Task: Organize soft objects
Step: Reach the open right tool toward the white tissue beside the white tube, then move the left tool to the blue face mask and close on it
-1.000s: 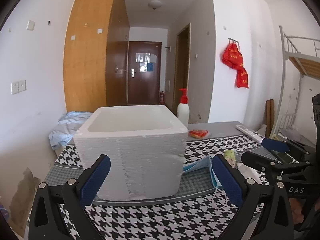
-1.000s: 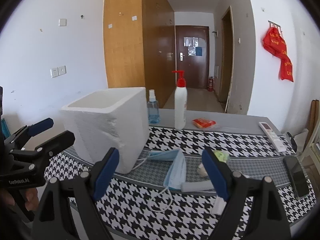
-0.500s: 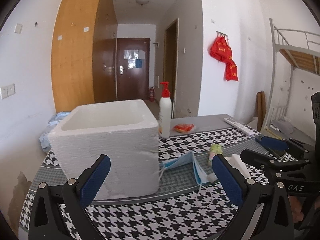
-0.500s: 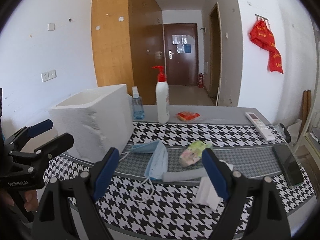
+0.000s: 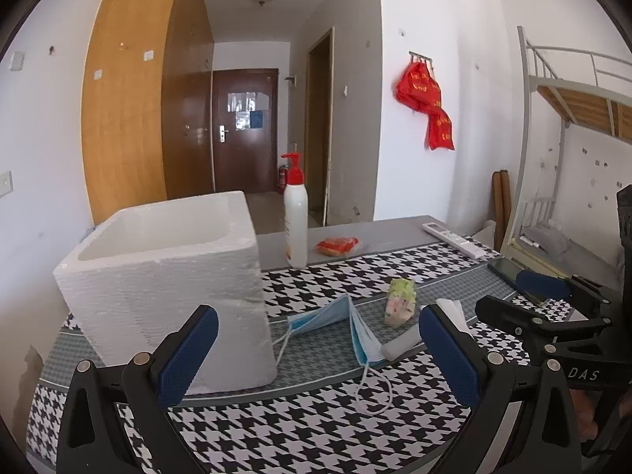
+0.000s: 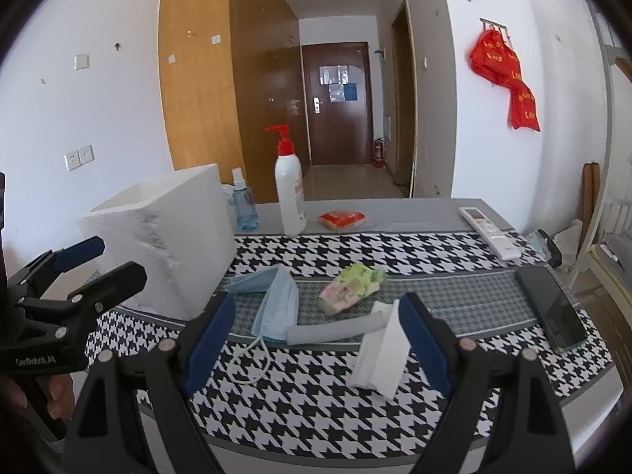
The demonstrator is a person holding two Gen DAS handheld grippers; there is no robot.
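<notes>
On the houndstooth-clothed surface (image 6: 395, 426), just right of the white foam box (image 6: 166, 245), the soft things lie in a loose cluster. A light blue pleated face mask (image 6: 276, 304) is folded into a tent shape, its white ear loop trailing toward the near edge. A grey foam tube (image 6: 335, 330) lies touching the mask's lower end. Just behind the tube sits a small crumpled packet in green and pink (image 6: 353, 286), and at the tube's right end a folded white tissue wad (image 6: 379, 355) stands partly upright. The foam box is open at the top, and its walls look rough and scuffed.

The right gripper (image 6: 316, 339) is tilted down toward the cluster with its blue-padded jaws wide apart and nothing between them. The left gripper (image 5: 316, 351) points at the box corner and the mask, jaws likewise spread and gripping nothing. In each view the other gripper shows at the edge: "DAS" reads on the right one's body, and small white lettering on the left one is too blurred to read.

Farther back stand a white pump bottle with a red top (image 6: 288, 193), a small clear blue spray bottle (image 6: 243, 205) and an orange packet (image 6: 341, 219). A white remote control (image 6: 489, 233) and a black phone (image 6: 553, 308) lie at the right.
</notes>
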